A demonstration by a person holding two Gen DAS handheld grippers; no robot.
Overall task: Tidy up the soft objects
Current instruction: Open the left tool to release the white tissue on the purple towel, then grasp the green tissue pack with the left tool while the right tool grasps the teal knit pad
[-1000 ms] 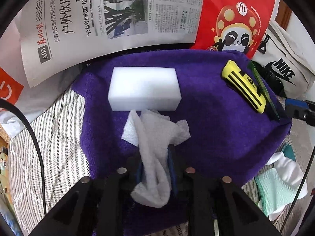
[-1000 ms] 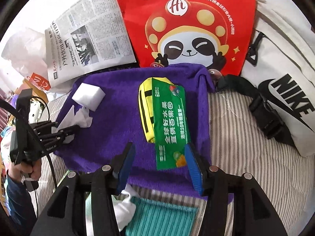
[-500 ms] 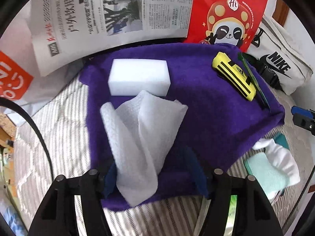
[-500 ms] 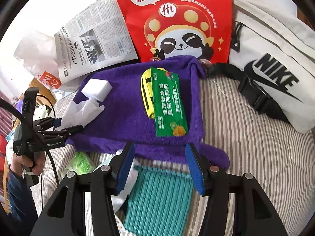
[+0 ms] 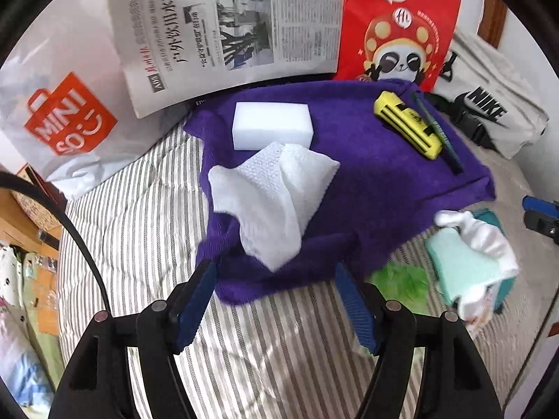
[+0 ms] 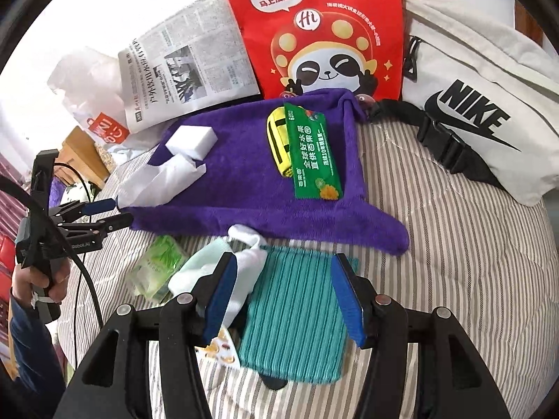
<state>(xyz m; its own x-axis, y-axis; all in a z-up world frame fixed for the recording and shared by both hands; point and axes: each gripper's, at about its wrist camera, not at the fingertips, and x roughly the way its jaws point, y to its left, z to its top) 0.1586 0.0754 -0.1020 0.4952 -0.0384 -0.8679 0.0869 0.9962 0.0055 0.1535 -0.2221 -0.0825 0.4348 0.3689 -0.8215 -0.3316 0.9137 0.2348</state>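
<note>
While your left hand-held gripper (image 5: 276, 300) hangs over the striped bed (image 5: 146, 209), its blue pads are spread wide with nothing between them; the white wipe (image 5: 272, 195) lies crumpled on the purple towel (image 5: 367, 174), touching the white sponge (image 5: 271, 125). Over on the right wrist view, your right hand-held gripper (image 6: 284, 298) is spread just as wide, hovering above the teal cloth (image 6: 293, 317), a white sock (image 6: 246, 272) beside its left pad.
</note>
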